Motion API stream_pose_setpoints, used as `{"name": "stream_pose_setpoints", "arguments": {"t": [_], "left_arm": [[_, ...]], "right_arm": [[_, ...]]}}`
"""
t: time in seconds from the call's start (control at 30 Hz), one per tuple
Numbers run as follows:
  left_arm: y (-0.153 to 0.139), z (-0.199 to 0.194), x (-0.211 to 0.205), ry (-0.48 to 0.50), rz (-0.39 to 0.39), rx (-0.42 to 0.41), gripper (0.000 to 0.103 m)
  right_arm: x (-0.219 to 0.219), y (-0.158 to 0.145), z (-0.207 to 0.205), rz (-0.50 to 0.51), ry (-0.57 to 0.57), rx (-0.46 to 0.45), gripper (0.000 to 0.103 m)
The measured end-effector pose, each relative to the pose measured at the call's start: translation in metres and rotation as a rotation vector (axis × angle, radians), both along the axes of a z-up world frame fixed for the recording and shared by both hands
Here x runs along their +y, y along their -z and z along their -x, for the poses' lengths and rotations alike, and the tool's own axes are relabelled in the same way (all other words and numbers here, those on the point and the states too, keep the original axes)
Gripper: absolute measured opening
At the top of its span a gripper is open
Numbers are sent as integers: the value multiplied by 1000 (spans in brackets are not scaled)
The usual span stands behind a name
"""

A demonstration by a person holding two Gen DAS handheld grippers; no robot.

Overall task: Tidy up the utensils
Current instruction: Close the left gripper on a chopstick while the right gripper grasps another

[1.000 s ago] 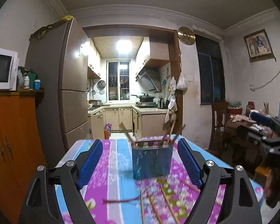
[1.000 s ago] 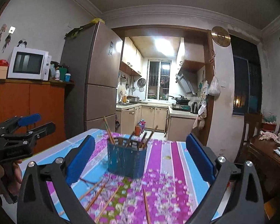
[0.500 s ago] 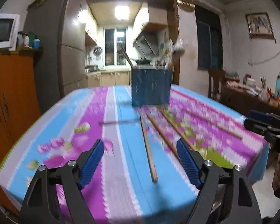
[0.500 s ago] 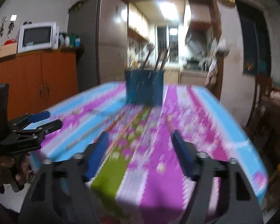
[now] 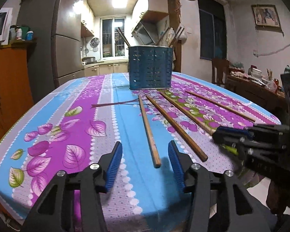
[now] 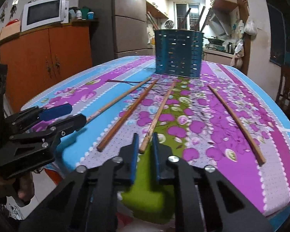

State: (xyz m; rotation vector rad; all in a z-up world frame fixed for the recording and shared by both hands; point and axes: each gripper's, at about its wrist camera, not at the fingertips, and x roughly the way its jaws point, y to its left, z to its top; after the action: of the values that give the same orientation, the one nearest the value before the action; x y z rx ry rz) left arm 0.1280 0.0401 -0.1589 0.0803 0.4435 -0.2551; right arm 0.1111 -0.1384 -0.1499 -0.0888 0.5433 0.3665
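A blue perforated utensil holder (image 5: 150, 67) with chopsticks standing in it sits at the table's far middle; it also shows in the right wrist view (image 6: 178, 56). Several wooden chopsticks lie loose in front of it. My left gripper (image 5: 145, 155) is open, low at the table's near edge, its pads on either side of the near end of one chopstick (image 5: 148, 128). My right gripper (image 6: 144, 142) is narrowed but not touching, its pads flanking the near end of another chopstick (image 6: 158, 115). Each gripper shows in the other's view, the right one (image 5: 232, 135) and the left one (image 6: 61, 116).
The table wears a purple, blue and green floral cloth (image 5: 71, 119). Two more chopsticks lie in the right wrist view, one to the left (image 6: 128, 114) and one far right (image 6: 234, 121). An orange cabinet (image 6: 46, 61) with a microwave (image 6: 43, 13) stands left; a chair (image 5: 219, 71) and cluttered side table stand right.
Both grippers have dropped from above the table down to its near edge. Both jaws have narrowed, the right one much more, and each now straddles a chopstick's end.
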Motion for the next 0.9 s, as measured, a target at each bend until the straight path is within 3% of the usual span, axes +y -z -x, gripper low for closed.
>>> {"name": "stream_pose_setpoints", "arguments": {"t": [0.1,0.23,0.53,0.6,0.67,0.7,0.9], "left_arm": [[4,0,-5,19,-10,-4,50],[9,1,-9,22,-15,-30,50],[18,4,-18,19,-6,-96,36],[20,5,-19,21,-8,-110,32],[21,6,-20,13,-13,-123,15],[21,7,-20,2,-14,-128,12],[15,6,-17,-17,6,-115,8]], "right_arm": [[-15,0,1,-16,38,2,9],[-20,1,8,-38,7,-32,9],[-16,6,4,-32,0,-56,9],[-17,7,4,-38,1,-62,9],[-17,8,4,-43,6,-66,9],[-18,8,5,-53,15,-70,9],[-22,8,10,-85,35,-93,5]]}}
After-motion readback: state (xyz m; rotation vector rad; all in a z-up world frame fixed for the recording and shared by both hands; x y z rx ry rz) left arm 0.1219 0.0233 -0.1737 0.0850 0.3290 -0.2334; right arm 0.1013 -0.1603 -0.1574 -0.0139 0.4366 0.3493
